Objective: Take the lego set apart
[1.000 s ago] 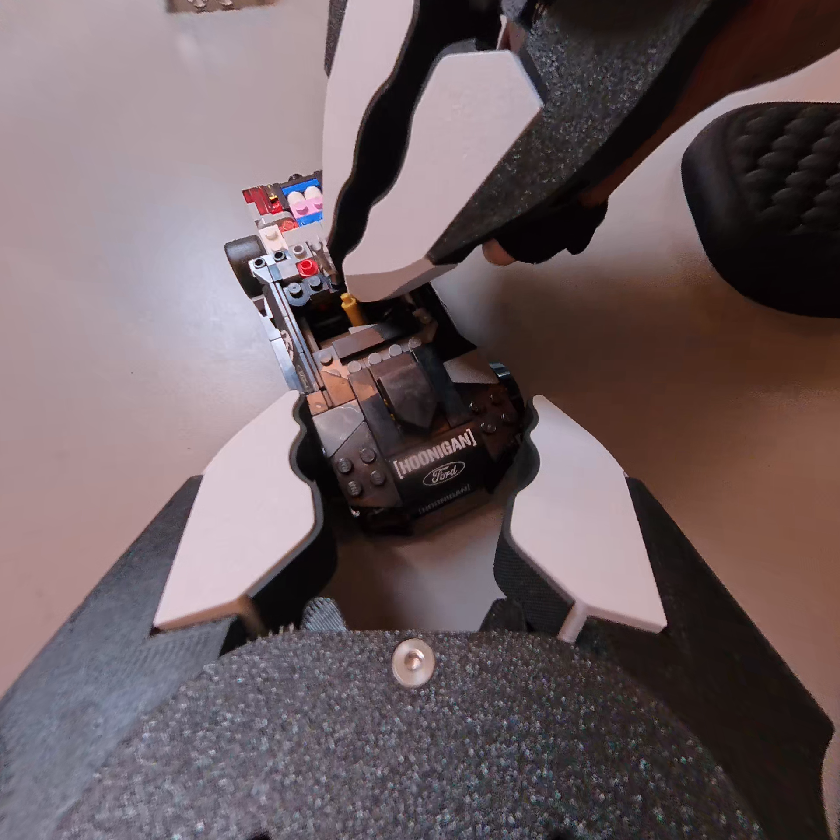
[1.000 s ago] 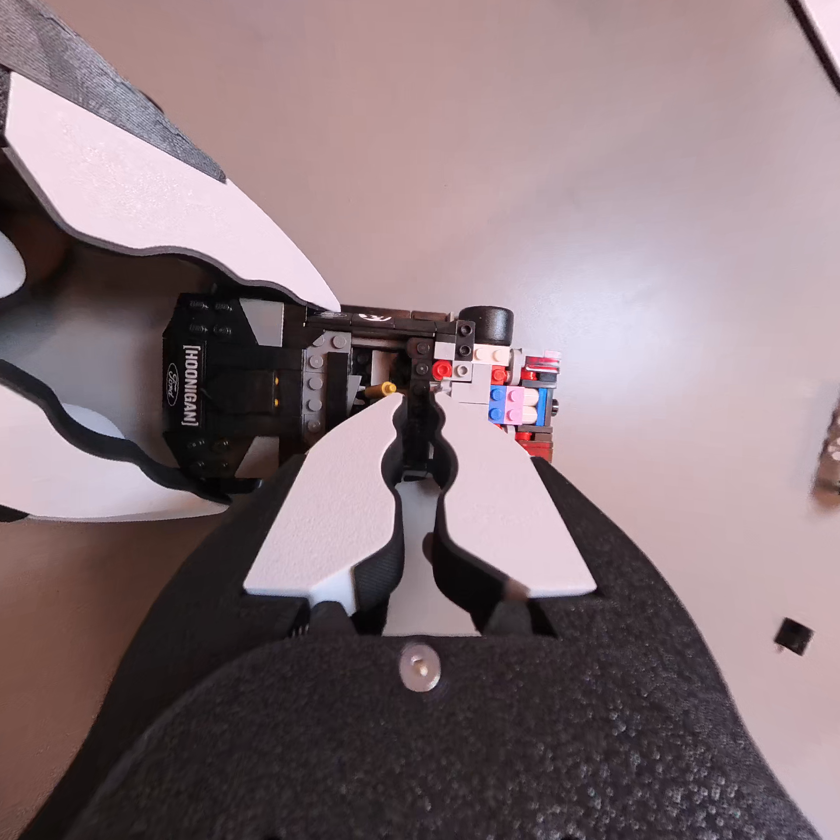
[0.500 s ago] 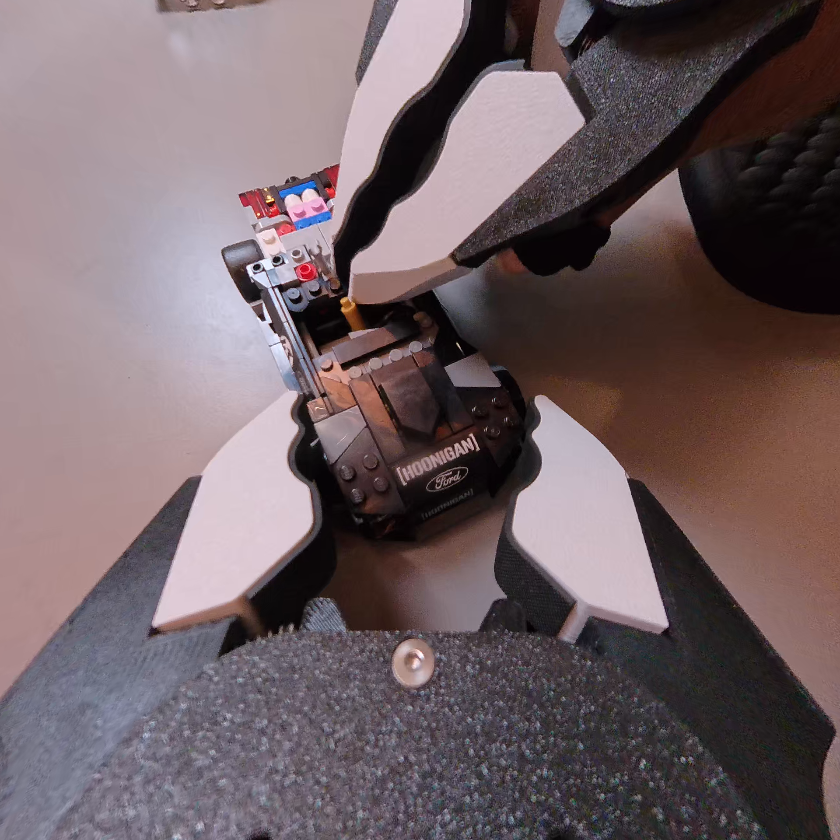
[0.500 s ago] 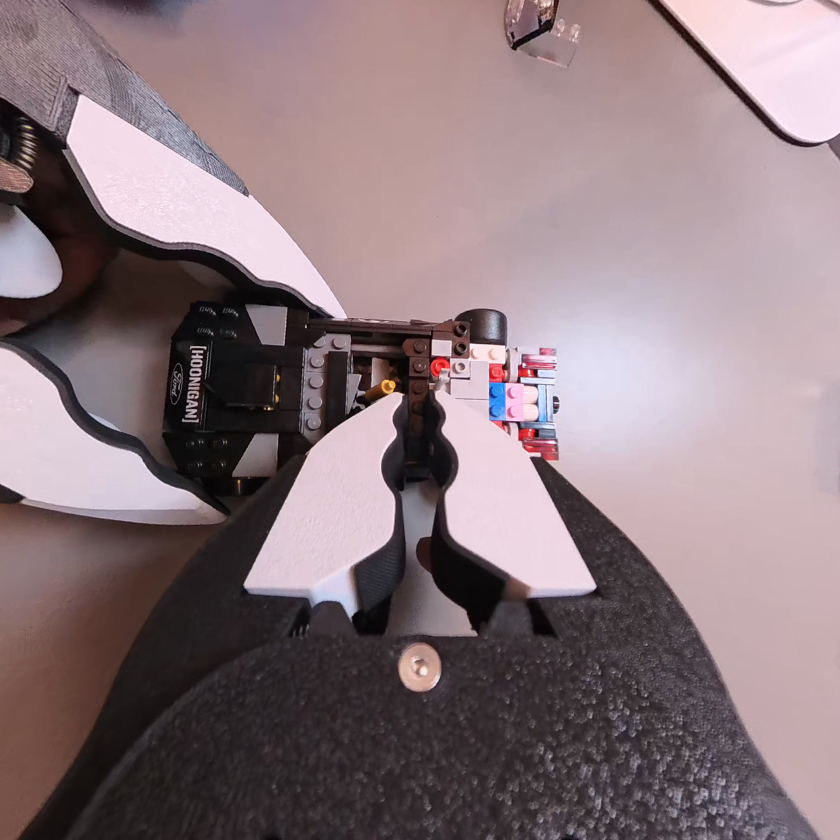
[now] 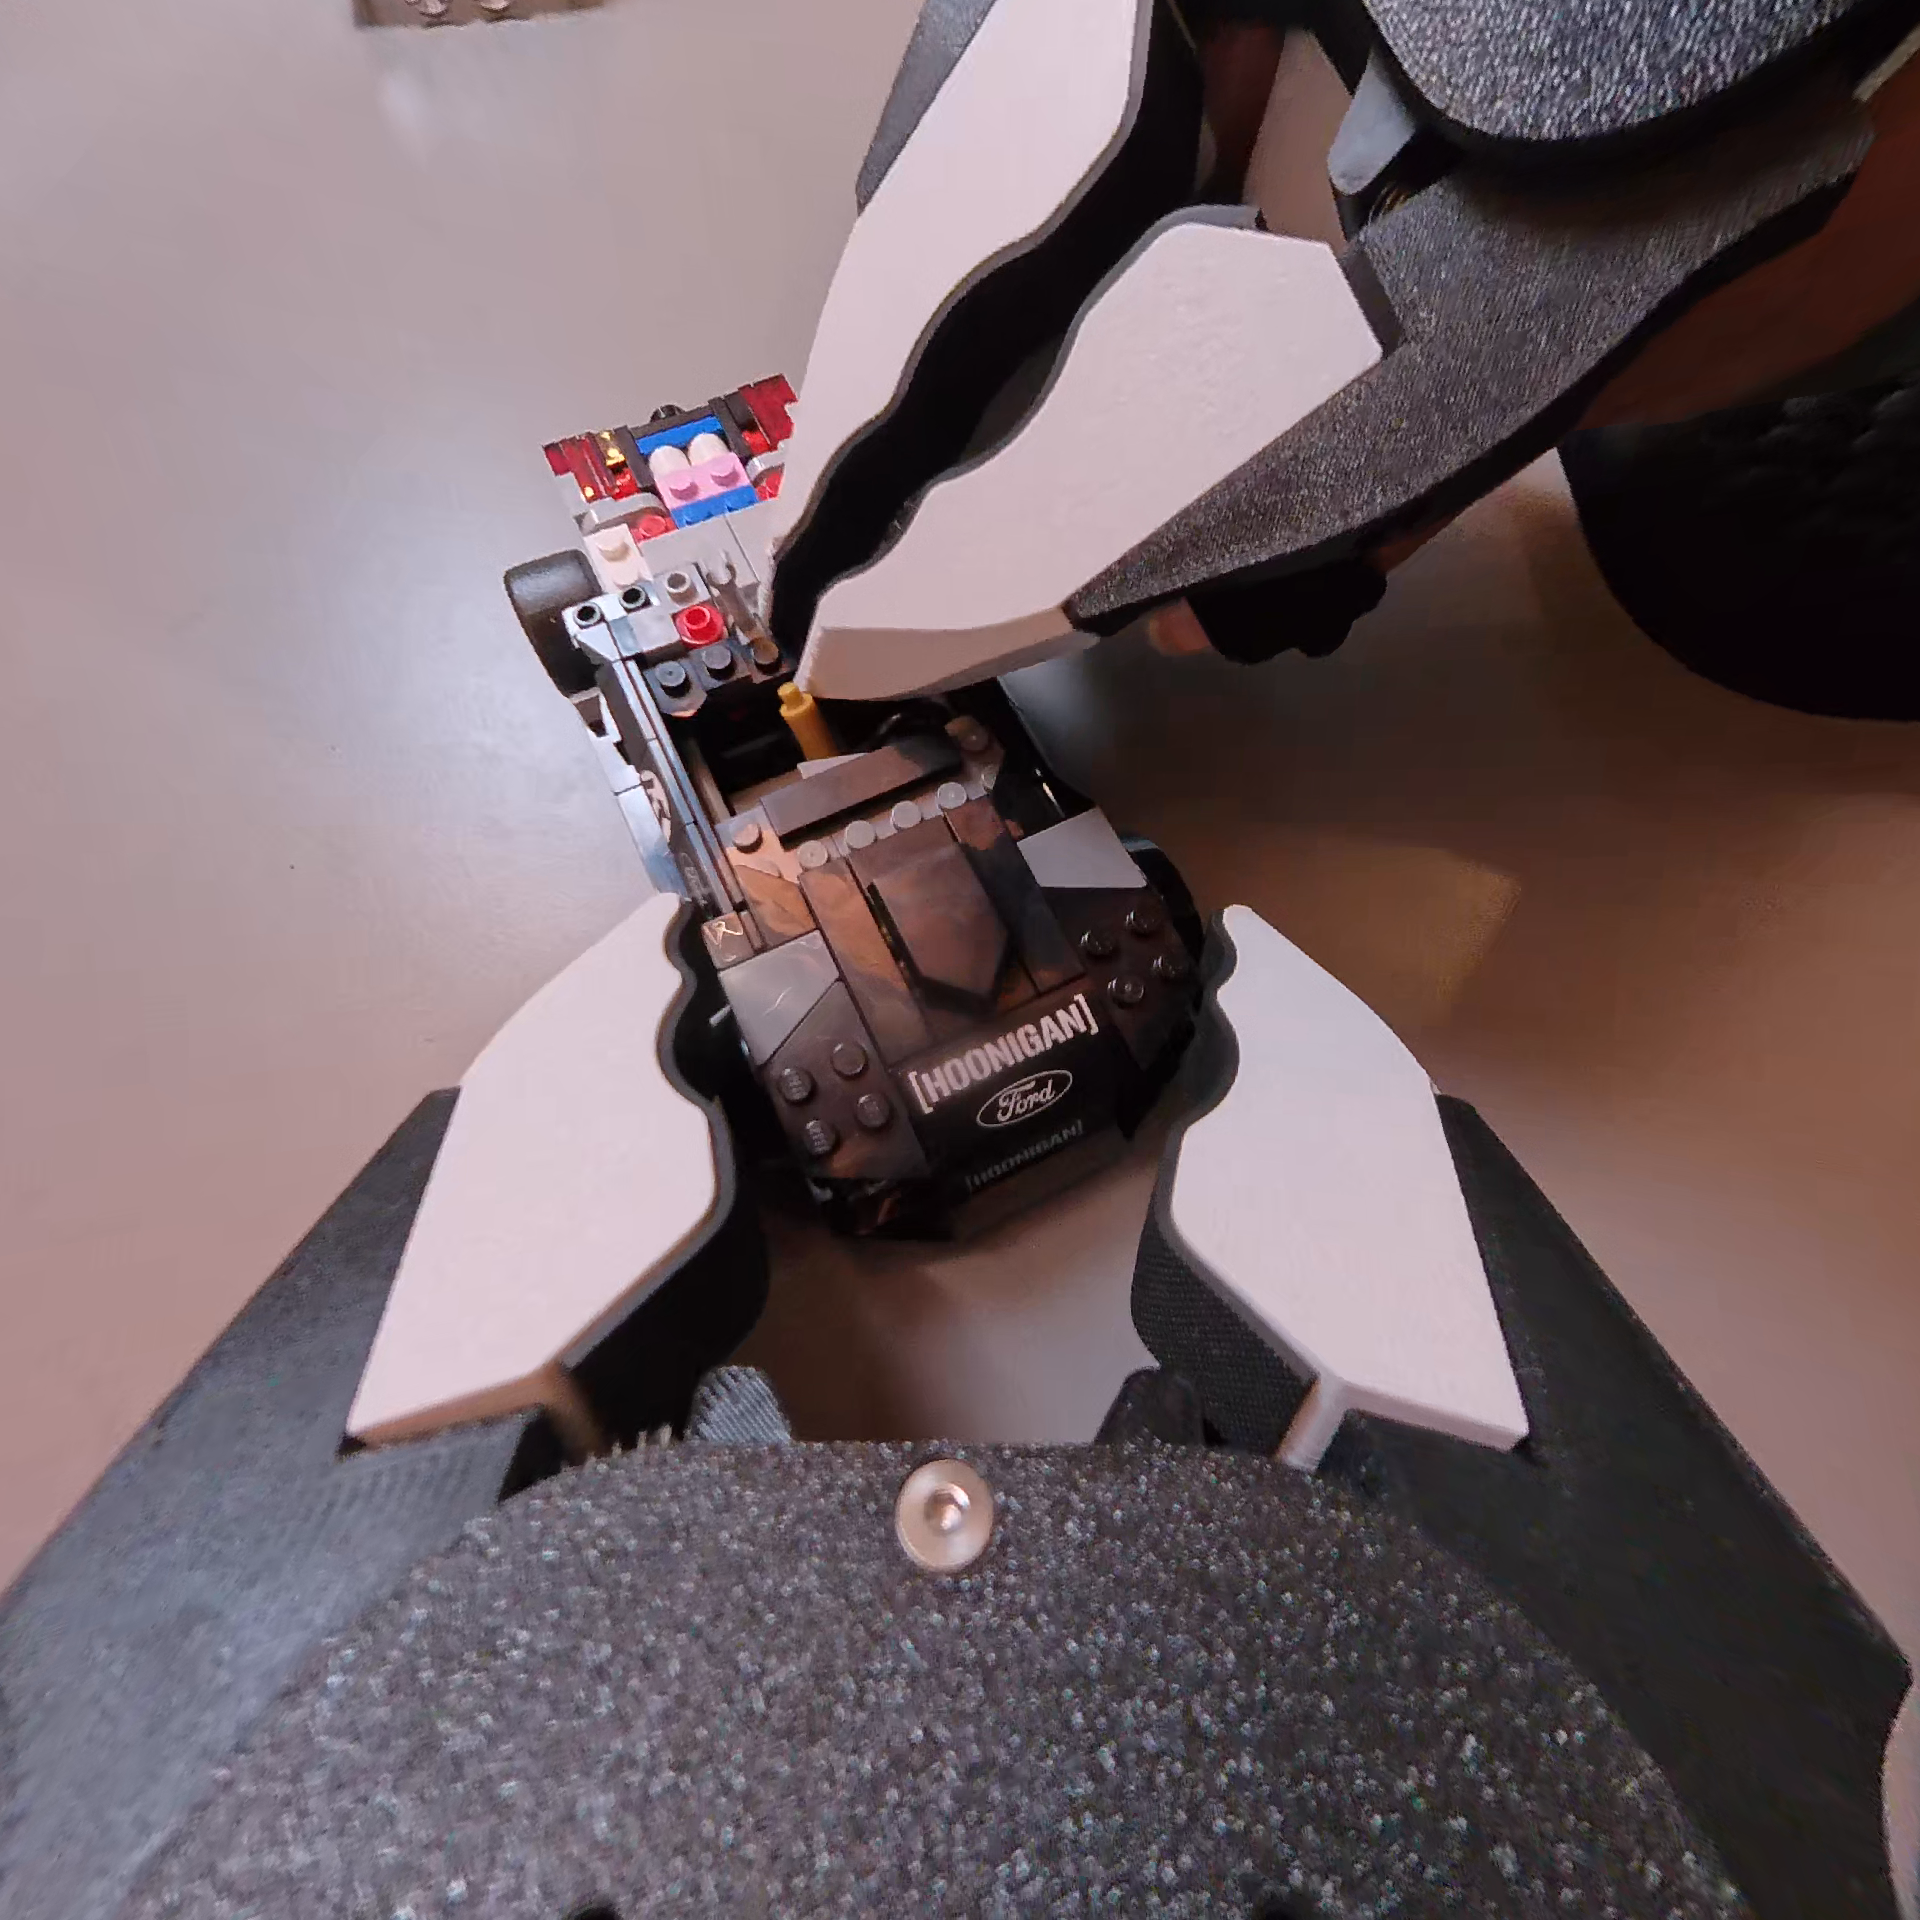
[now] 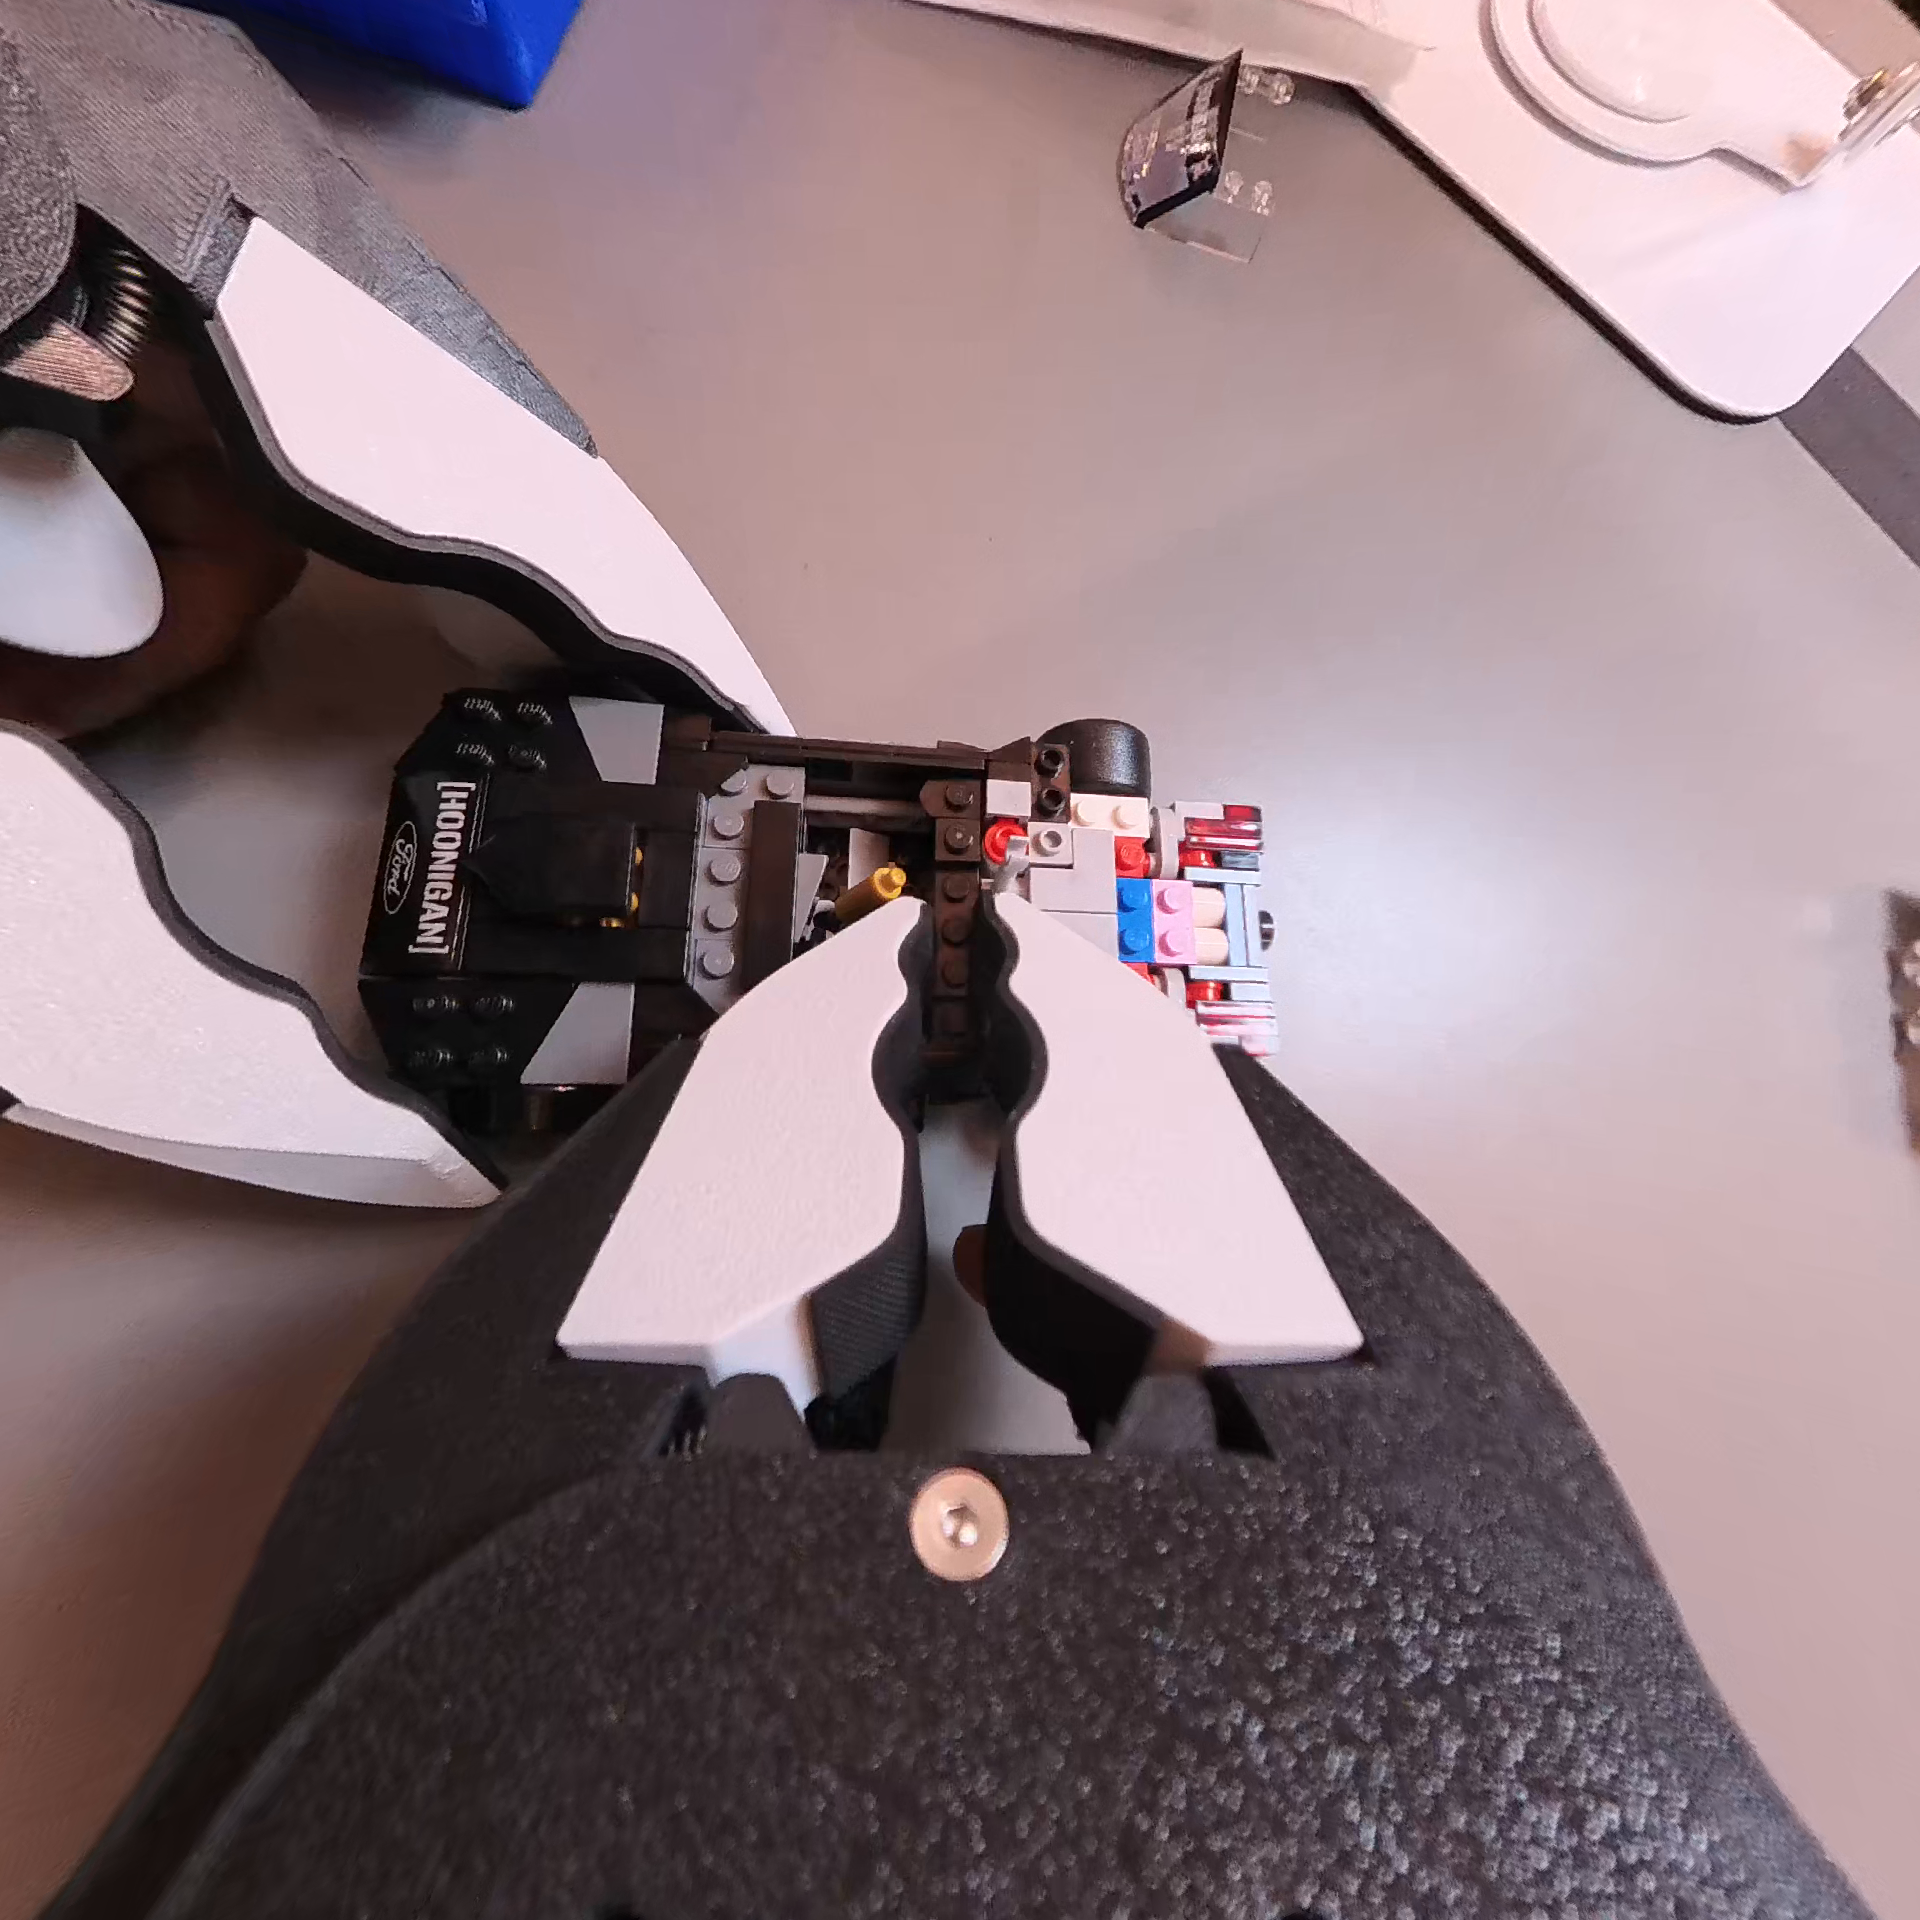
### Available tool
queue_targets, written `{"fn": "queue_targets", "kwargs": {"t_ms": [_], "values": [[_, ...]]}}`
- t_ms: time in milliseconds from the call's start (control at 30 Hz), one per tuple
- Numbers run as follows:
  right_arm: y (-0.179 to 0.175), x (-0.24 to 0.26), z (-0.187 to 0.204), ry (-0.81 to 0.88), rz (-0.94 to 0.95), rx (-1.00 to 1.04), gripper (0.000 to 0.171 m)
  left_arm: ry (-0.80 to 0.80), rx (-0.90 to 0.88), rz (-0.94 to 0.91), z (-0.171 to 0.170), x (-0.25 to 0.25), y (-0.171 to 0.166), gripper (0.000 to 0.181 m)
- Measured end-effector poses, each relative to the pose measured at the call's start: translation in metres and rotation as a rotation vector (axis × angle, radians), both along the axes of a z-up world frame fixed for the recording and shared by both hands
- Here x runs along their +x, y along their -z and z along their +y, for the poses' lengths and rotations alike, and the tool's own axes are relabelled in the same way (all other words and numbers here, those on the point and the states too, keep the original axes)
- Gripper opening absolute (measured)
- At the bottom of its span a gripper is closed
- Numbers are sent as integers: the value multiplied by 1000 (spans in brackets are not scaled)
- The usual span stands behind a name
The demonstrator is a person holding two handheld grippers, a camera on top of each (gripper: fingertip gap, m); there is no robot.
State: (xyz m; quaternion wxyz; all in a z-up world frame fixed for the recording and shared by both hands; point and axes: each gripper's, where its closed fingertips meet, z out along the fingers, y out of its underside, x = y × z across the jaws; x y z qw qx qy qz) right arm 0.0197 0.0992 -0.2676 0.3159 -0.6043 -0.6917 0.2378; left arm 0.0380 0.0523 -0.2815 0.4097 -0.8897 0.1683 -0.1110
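A black lego car (image 5: 935,935) with a grey, red, blue and pink rear block (image 5: 696,478) sits on the grey table. My left gripper (image 5: 951,935) is shut on the car's front, one finger on each side of the hood. My right gripper (image 6: 958,914) is shut on a black studded strip (image 6: 951,940) that runs across the car's middle, beside a yellow pin (image 6: 873,894). In the left wrist view the right gripper (image 5: 790,644) comes down from the upper right. In the right wrist view the left gripper (image 6: 623,945) flanks the hood (image 6: 540,862) from the left.
A loose clear-and-black lego piece (image 6: 1195,166) lies on the far table next to a white tray (image 6: 1662,208). A blue object (image 6: 416,42) is at the top left and a grey plate (image 6: 1907,997) at the right edge. A black textured object (image 5: 1766,540) lies right of the car. The grippers' ends are close to 5 cm from one another. The loose clear-and-black lego piece (image 6: 1195,166) is about 20 cm from both grippers' fingertips.
My right gripper has tilted back while still clamped on the black strip, so more of the far table shows. The left gripper keeps its hold on the car's front.
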Motion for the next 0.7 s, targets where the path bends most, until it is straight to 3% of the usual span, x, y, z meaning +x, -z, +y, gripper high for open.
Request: {"fn": "queue_targets", "kwargs": {"t_ms": [700], "values": [[-1, 0, -2, 13, 67, 12, 7, 32, -3, 0, 0, 1, 0, 91]]}}
